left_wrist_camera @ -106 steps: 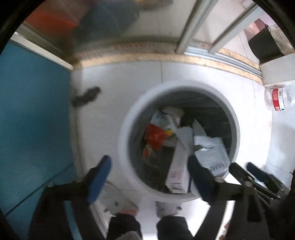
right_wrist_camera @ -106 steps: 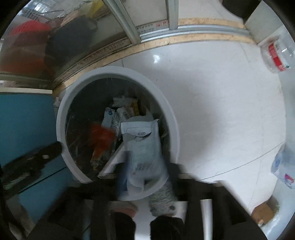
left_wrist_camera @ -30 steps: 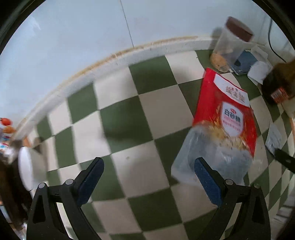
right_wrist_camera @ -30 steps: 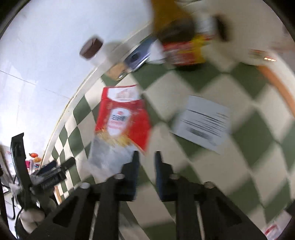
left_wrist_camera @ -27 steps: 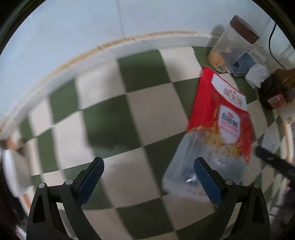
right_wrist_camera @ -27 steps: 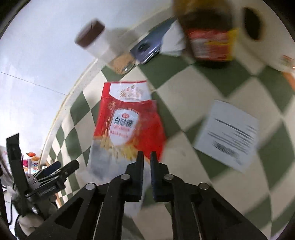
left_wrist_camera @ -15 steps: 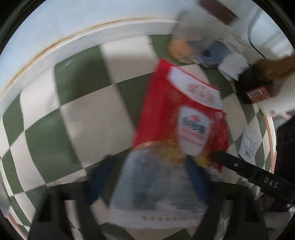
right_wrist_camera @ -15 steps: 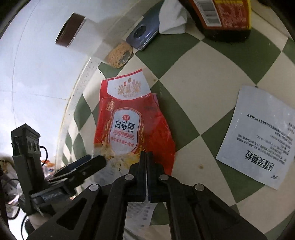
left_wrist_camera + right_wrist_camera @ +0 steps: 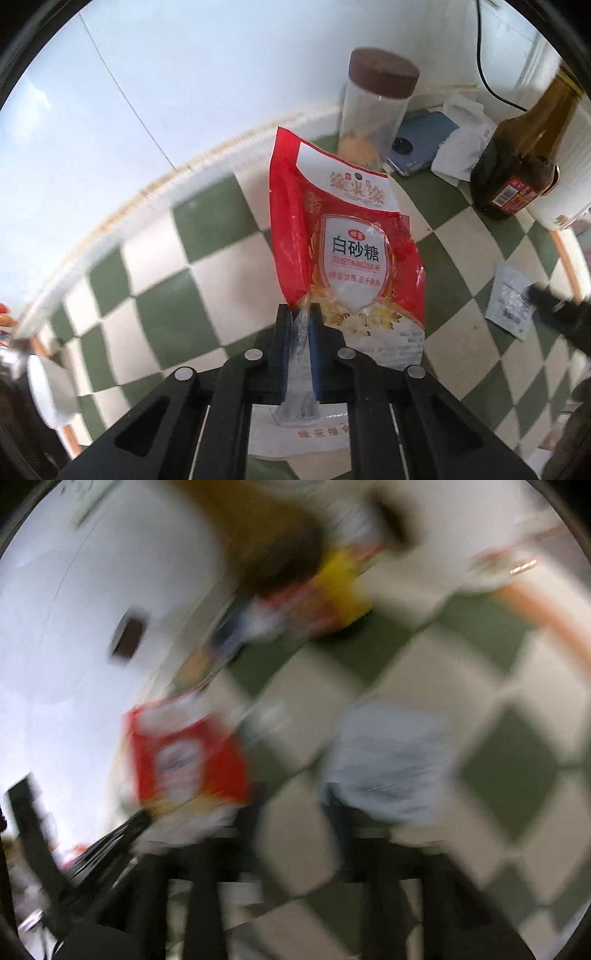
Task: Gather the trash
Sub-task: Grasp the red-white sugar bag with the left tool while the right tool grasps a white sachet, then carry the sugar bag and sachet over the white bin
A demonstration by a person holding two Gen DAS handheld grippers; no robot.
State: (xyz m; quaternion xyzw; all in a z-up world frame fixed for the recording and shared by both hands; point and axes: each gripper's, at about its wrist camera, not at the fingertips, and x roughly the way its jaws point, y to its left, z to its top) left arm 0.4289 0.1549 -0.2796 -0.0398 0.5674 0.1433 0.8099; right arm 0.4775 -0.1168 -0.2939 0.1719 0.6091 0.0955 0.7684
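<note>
A red and clear sugar bag (image 9: 351, 240) stands up off the green-and-white checked tablecloth (image 9: 166, 321). My left gripper (image 9: 299, 321) is shut on the bag's clear lower edge, which is pinched between the blue pads. A white printed paper slip (image 9: 509, 302) lies flat at the right, with a black finger (image 9: 550, 301) of the right gripper over its edge. The right wrist view is badly blurred. There my right gripper (image 9: 295, 812) has its jaws opening and wide apart, with only tablecloth between them. The slip (image 9: 388, 764) lies just beyond its right finger and the bag (image 9: 184, 760) to the left.
At the back by the white wall stand a clear jar with a brown lid (image 9: 373, 107), a blue phone (image 9: 421, 144), crumpled white tissue (image 9: 465, 151) and a dark sauce bottle (image 9: 517, 158). A white container (image 9: 569, 184) stands at the right by the table's orange edge.
The left jaws have gone from wide open to shut on the bag's lower edge, and the bag has risen off the cloth. The right jaws have opened and swung right, toward the paper slip.
</note>
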